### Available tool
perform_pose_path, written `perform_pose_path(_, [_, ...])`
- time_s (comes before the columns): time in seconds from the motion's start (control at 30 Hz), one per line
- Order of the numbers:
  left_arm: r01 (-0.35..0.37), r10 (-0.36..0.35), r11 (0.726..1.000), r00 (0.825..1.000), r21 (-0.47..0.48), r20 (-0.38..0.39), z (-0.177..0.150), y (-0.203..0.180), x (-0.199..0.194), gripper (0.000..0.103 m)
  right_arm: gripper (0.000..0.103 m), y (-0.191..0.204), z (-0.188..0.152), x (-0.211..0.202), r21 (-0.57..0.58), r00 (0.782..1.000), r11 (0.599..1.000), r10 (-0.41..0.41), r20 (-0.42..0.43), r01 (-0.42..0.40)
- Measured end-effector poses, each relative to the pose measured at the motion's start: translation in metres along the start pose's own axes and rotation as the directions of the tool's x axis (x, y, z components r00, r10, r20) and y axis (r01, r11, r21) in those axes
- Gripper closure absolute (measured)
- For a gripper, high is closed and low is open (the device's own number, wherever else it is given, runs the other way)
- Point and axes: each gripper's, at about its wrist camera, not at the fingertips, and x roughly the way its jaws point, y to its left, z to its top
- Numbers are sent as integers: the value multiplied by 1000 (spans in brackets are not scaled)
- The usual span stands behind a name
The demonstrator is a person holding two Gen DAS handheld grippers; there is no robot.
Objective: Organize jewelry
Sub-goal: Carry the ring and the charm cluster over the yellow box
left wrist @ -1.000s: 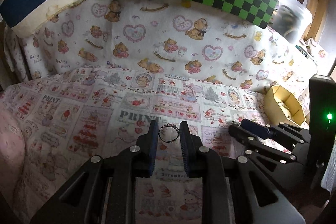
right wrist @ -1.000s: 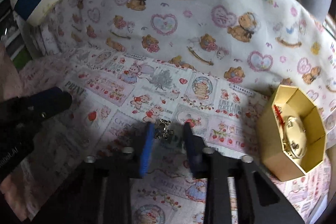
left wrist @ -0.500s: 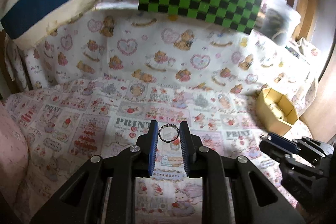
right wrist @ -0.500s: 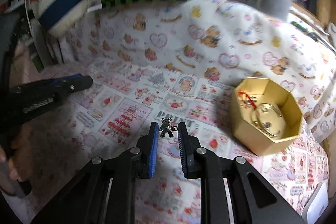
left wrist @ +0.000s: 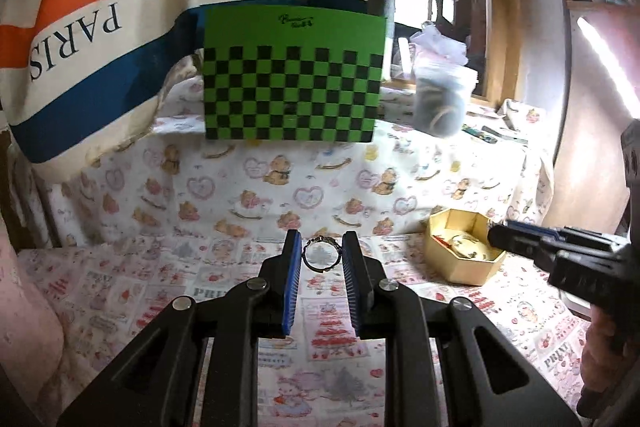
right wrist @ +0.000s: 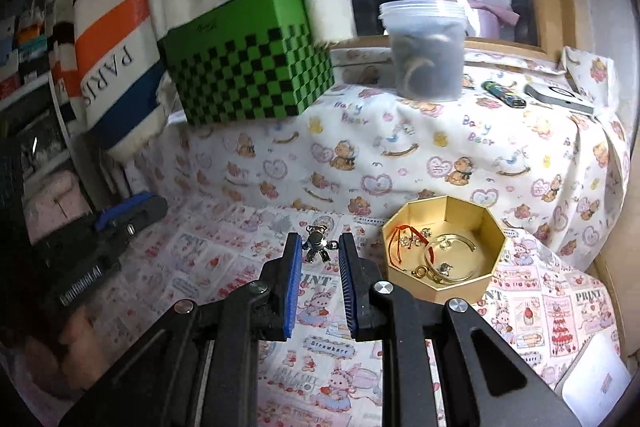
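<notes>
The patterned cloth [right wrist: 532,303] covers the whole work surface below both grippers, and nothing else lies loose on it in the stretch between the jaws and the box.

The gold octagonal box [right wrist: 442,255] sits ahead and to the right of the right gripper's jaws, close by; from the left gripper it lies further off to the right [left wrist: 464,253]. It already holds a bangle, a red cord and some small pieces, so it reads as the place for both items in hand.

The right gripper [right wrist: 319,259] has its jaws closed on a small silver bear charm [right wrist: 317,246], pinched near the tips, with the head standing above the pads. The left gripper [left wrist: 322,259] has its jaws closed on a silver ring [left wrist: 321,255], held edge-on across the tips.

To do this step well, I would carry the right gripper across first, since it is nearer, and keep the left one back so the two do not crowd the rim. Bring the tips over the open middle of the box, not the wall, and low enough that the charm drops onto the floor of the box without bouncing out. Open slowly: both pieces are held only by the tips, and a tilt on the way could let them slip. The ring may roll, so release it low and flat.
</notes>
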Motion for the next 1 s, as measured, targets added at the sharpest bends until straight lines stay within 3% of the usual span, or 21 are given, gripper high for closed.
perform_pose_path(0.33, [-7, 8, 1000, 1000, 18, -24, 3, -20, 12, 83, 83, -22, 7, -16, 49, 998, 998, -39, 44, 37])
perform_pose_path(0.57, [57, -54, 998, 995, 35, -81, 25, -50, 41, 83, 83, -58, 15, -22, 160, 997, 986, -62, 48, 54])
perform_pose_path(0.67, [134, -132, 991, 987, 16, -94, 37, -64, 54, 83, 83, -83, 17, -21, 267, 1000, 964, 3, 22, -9])
perform_pose_path(0.73, [172, -172, 985, 978, -10, -117, 39, -71, 64, 83, 83, -92, 16, -19, 287, 1000, 958, -21, 13, 17])
perform_pose_path(0.83, [246, -251, 968, 955, -53, -159, 35, -82, 83, 83, 83, -100, 13, -7, 270, 992, 954, -127, -22, 128])
perform_pose_path(0.93, [351, -358, 934, 911, -69, -204, 30, -95, 102, 83, 83, -112, 7, 13, 301, 991, 946, -94, -92, 118])
perform_pose_path(1.0, [384, -391, 920, 897, -76, -207, 26, -102, 110, 83, 83, -116, 4, 23, 313, 988, 942, -79, -134, 118])
